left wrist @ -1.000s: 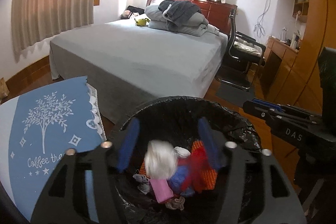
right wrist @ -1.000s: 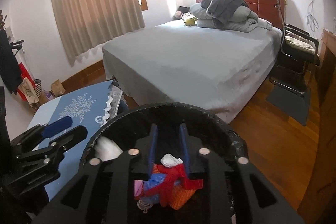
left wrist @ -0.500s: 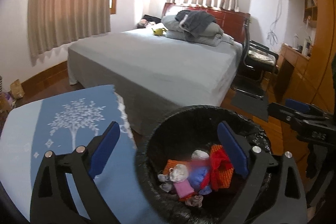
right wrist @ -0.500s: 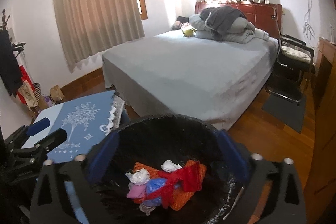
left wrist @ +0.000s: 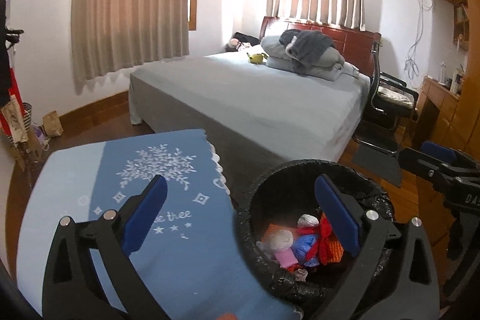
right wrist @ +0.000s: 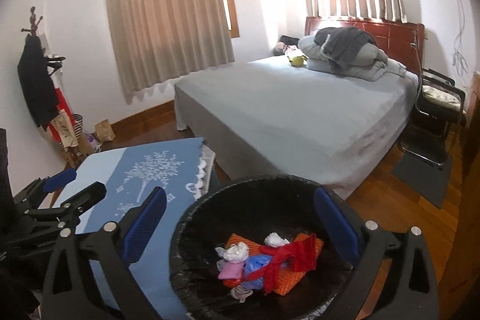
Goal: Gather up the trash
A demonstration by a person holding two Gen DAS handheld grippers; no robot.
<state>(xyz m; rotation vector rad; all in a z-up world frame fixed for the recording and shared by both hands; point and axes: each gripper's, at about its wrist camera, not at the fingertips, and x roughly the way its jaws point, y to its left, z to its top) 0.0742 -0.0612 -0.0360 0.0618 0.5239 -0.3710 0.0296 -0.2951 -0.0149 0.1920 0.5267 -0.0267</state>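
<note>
We are seeing crumpled white, pink, blue and red trash lying lower centre inside the round black-lined bin, our left gripper, jaws just opened, and right gripper both spread wide, gripping nothing.

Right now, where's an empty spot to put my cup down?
The blue tablecloth is bare from its lace edge back to the left gripper. The trash bin is crowded with wrappers and tissues.

A grey bed with piled bedding, beige curtains, a black chair
</note>
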